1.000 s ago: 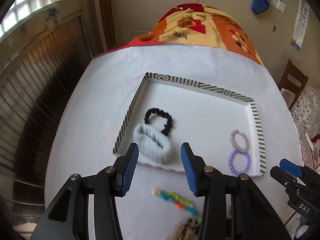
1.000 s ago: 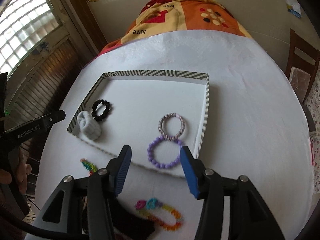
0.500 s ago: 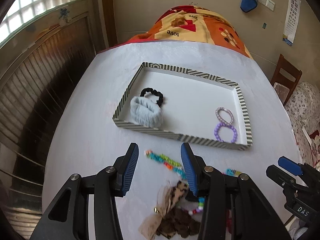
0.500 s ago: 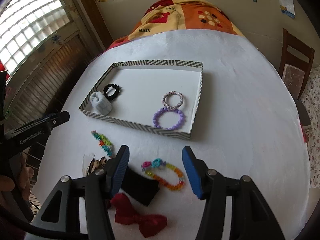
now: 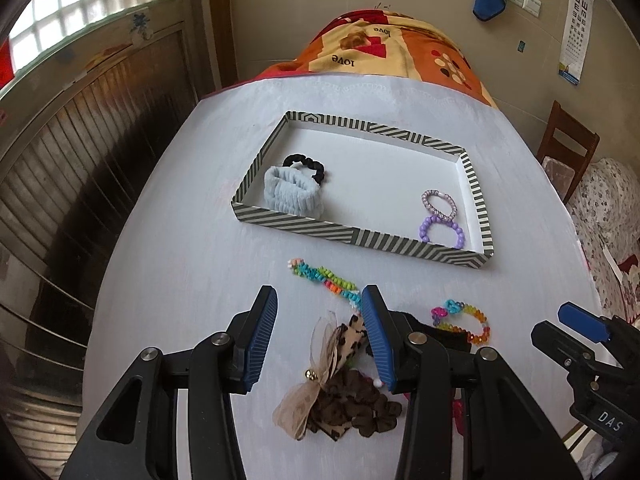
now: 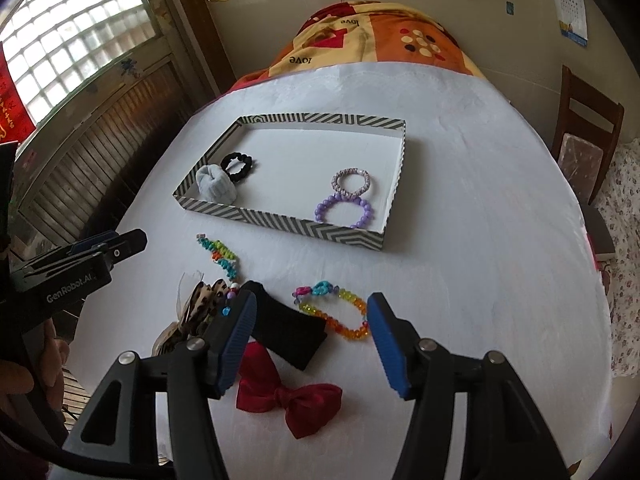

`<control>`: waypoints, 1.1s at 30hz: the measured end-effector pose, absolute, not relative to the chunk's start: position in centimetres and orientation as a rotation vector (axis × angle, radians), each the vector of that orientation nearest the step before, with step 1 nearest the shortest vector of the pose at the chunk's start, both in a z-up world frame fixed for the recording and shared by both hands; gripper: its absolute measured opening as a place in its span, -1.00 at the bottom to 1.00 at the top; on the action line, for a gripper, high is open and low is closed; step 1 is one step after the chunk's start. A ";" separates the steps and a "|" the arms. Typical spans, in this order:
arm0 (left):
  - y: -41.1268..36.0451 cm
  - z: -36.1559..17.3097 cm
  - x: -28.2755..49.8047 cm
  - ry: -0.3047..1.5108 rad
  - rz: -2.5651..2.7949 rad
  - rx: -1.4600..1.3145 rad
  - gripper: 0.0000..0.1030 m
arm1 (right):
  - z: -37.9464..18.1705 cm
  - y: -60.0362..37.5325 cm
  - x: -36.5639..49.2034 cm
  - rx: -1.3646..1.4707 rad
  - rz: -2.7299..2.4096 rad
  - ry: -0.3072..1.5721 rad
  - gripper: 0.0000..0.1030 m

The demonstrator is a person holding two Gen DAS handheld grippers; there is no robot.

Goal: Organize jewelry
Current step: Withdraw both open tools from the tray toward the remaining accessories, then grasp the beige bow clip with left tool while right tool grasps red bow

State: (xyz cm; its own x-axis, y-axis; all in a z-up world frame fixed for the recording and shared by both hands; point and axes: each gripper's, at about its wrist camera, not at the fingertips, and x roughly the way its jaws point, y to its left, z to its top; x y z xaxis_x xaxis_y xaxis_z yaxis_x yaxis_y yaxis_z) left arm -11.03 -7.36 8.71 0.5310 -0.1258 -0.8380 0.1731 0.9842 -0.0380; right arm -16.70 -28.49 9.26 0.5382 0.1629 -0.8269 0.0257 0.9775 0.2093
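The counter [image 6: 460,240], draped in white, carries everything. On its far middle stands the striped tray [image 6: 280,226], already holding four pieces: a pale blue scrunchie [image 6: 214,188] and a black scrunchie [image 6: 238,166] touching each other in the tray's near-left corner, and a pink braided bracelet [image 6: 351,181] touching a purple bead bracelet [image 6: 346,211] against its right wall.

Along the counter's near edge the unsorted pieces lie in a loose heap: a black band [image 6: 286,328], a red bow [image 6: 288,398], a leopard-print bow [image 5: 340,344] with a dark brown scrunchie [image 5: 352,408] beside it, then a rainbow bead strip [image 6: 220,254] nearer the tray's front wall, and an orange and yellow bead bracelet [image 6: 334,312].

The left tool [image 5: 320,334] stands moderately wide and empty over the leopard-print bow. The right tool [image 6: 310,338] has just been opening; it too stands wide with nothing gripped, the black band and the orange and yellow bead bracelet framed between its jaws on the counter below.

The step looks like choosing and picking the next piece. Judged from here, the bracelet suits the right tool best: it lies clear of the heap except where its left end nears the black band. Come down across its right arc, away from the band, so only beads are pinched. Close gently, since a beaded loop will likely sag and swing when lifted. Carry it over the tray's front wall and set it by the other bracelets.
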 end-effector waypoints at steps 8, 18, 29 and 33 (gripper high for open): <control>-7.5 8.7 -12.4 0.995 -0.175 0.061 -0.37 | 9.1 -28.3 -17.7 0.194 0.084 1.007 0.22; -7.5 8.6 -13.2 1.000 -0.167 0.062 -0.37 | 8.7 -28.3 -18.4 0.190 0.092 1.021 0.24; -5.7 8.1 -12.9 1.039 -0.165 0.017 -0.37 | 7.9 -28.7 -18.8 0.194 0.101 1.043 0.25; -4.0 7.0 -12.6 1.092 -0.162 -0.037 -0.37 | 6.6 -28.9 -19.3 0.209 0.123 1.068 0.25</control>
